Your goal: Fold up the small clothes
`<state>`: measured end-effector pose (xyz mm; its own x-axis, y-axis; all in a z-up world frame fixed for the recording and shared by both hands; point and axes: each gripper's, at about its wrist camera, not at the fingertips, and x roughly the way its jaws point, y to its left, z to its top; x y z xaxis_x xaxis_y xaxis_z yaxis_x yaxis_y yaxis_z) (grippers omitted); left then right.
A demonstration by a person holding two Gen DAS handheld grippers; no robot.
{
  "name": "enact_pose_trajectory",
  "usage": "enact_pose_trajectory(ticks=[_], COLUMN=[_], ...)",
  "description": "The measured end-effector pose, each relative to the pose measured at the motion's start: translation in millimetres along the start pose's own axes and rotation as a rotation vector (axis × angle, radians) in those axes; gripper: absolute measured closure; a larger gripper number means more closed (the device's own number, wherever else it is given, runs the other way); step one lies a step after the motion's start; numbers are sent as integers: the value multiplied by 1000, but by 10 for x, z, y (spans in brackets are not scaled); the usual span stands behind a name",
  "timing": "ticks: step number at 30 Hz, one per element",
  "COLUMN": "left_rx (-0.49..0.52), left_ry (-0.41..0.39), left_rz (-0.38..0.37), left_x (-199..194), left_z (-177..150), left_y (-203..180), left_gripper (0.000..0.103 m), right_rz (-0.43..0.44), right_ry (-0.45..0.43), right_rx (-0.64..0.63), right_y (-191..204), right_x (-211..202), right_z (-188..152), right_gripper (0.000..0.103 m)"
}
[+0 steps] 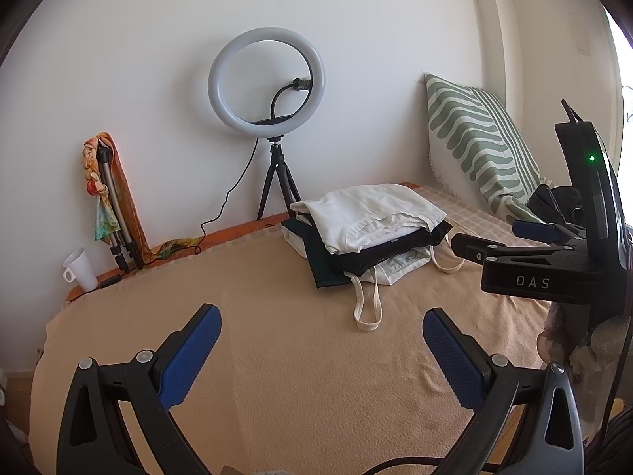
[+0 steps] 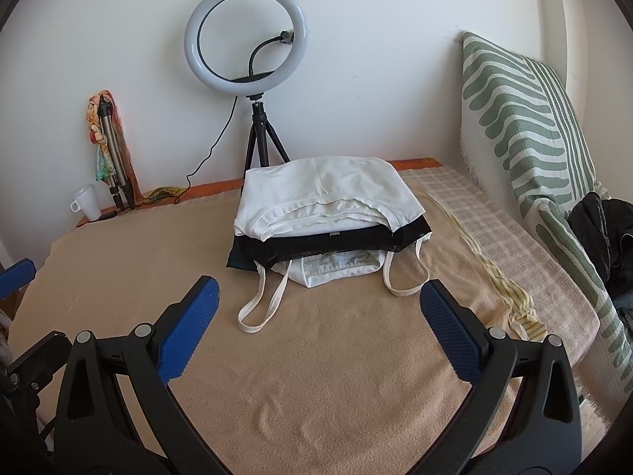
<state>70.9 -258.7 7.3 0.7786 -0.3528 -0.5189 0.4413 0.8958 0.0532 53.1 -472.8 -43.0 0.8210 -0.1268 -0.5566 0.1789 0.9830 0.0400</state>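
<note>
Two grippers, left gripper (image 1: 321, 350) and right gripper (image 2: 319, 322), hover wide open, empty, above blanket (image 2: 316, 376) near folded clothes stack (image 2: 324, 213).

Occlusions, stack and frame edges.
Lowest white garment (image 2: 336, 271) mostly covered by black layer (image 2: 316, 247); dark bundle (image 2: 605, 233) cut off at right edge, unidentifiable.

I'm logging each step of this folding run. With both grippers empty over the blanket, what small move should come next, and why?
Probably reach the right gripper toward the dark clothes by the striped pillow. The stack already looks folded, and both the right and the left gripper have open, empty jaws.
</note>
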Motion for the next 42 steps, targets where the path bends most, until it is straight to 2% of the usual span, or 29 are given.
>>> enact_pose_trajectory(ticks=[42], left_rx=[-4], left_ry=[18], left_rz=[3], left_x=[64], left_z=[-24], left_y=[10], left_gripper=[0], right_rz=[14], right_ry=[15], right_rx=[16], right_y=[-1], right_x=[32], right_z=[-55], right_gripper=[0])
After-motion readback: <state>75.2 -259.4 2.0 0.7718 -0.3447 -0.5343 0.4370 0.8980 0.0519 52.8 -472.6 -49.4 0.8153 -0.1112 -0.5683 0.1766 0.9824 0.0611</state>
